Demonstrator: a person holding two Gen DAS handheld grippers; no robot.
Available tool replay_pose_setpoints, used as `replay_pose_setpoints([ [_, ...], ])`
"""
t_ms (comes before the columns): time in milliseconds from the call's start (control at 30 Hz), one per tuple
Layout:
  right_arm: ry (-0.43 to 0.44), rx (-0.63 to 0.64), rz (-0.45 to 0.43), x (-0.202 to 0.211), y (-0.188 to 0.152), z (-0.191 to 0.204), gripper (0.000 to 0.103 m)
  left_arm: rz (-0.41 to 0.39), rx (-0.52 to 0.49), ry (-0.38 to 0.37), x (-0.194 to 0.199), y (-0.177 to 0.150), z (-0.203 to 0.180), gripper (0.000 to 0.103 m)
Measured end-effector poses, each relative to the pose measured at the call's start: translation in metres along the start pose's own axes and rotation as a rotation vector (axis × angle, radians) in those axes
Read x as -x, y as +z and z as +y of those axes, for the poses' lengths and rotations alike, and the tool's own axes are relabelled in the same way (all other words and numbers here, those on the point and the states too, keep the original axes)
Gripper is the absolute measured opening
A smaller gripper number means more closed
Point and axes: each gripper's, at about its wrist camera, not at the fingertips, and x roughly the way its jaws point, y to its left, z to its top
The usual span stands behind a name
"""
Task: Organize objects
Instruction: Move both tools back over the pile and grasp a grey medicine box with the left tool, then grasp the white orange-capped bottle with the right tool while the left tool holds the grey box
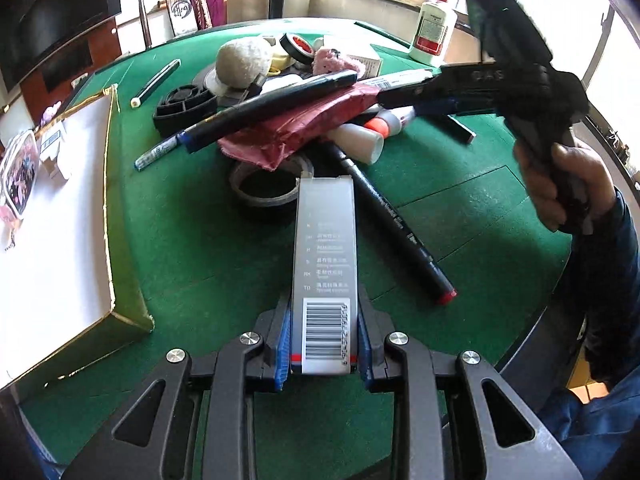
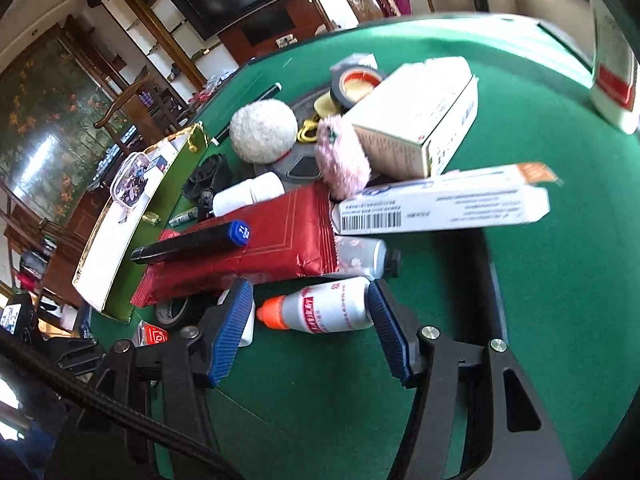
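Observation:
My left gripper (image 1: 324, 332) is shut on the barcode end of a slim grey box (image 1: 324, 248), which sticks out ahead over the green table (image 1: 200, 264). In the right wrist view my right gripper (image 2: 308, 320) stands open low over the felt, its blue pads (image 2: 232, 320) on either side of a white glue bottle with an orange cap (image 2: 324, 308) lying crosswise between them. I cannot tell whether the pads touch it. In the left wrist view a hand (image 1: 560, 184) holds the right gripper (image 1: 404, 100) over the pile.
A green-walled box with a white floor (image 1: 120, 240) sits at the left. The pile holds a red packet (image 2: 248, 248), a blue-capped marker (image 2: 192, 244), a long white box (image 2: 440, 204), a white carton (image 2: 416, 120), fluffy balls, tape rolls (image 1: 264, 192) and a black marker (image 1: 396, 224). A red-labelled bottle (image 1: 432, 28) stands behind.

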Motion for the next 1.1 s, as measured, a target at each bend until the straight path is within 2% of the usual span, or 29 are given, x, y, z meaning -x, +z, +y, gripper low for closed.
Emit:
replay_pose_setpoints([
  [100, 0.001, 0.020, 0.059, -0.002, -0.007, 0.002, 0.060, -0.011, 0.019, -0.008, 0.000, 0.001, 0.001, 0.023],
  [200, -0.017, 0.128, 0.103, 0.008, -0.021, 0.020, 0.060, -0.007, 0.041, -0.011, 0.002, 0.001, 0.005, 0.023],
  [267, -0.075, 0.225, 0.082, 0.015, -0.027, 0.034, 0.060, -0.004, 0.033, -0.005, 0.001, 0.001, 0.004, 0.023],
  [367, -0.214, 0.335, 0.055, 0.014, -0.029, 0.045, 0.060, 0.002, 0.015, 0.016, -0.002, 0.006, 0.001, 0.024],
  [500, -0.201, 0.375, 0.069, 0.005, -0.023, 0.046, 0.058, 0.011, -0.004, 0.043, -0.007, 0.012, -0.003, 0.024],
  [567, -0.200, 0.400, 0.084, -0.001, -0.021, 0.047, 0.040, 0.010, -0.005, 0.052, -0.010, 0.014, -0.003, 0.024],
  [633, -0.200, 0.394, 0.105, -0.010, -0.022, 0.046, 0.028, -0.001, -0.012, 0.067, -0.011, 0.015, -0.005, 0.024],
  [667, -0.200, 0.400, 0.094, -0.009, -0.024, 0.048, 0.025, -0.010, -0.023, 0.081, -0.011, 0.014, -0.007, 0.024],
  [800, -0.200, 0.387, 0.089, -0.006, -0.030, 0.046, 0.025, -0.033, -0.036, 0.112, -0.011, 0.011, -0.012, 0.023],
  [1100, -0.086, 0.299, -0.013, 0.026, -0.023, 0.040, 0.025, -0.151, 0.075, -0.006, 0.010, 0.014, 0.000, 0.023],
])
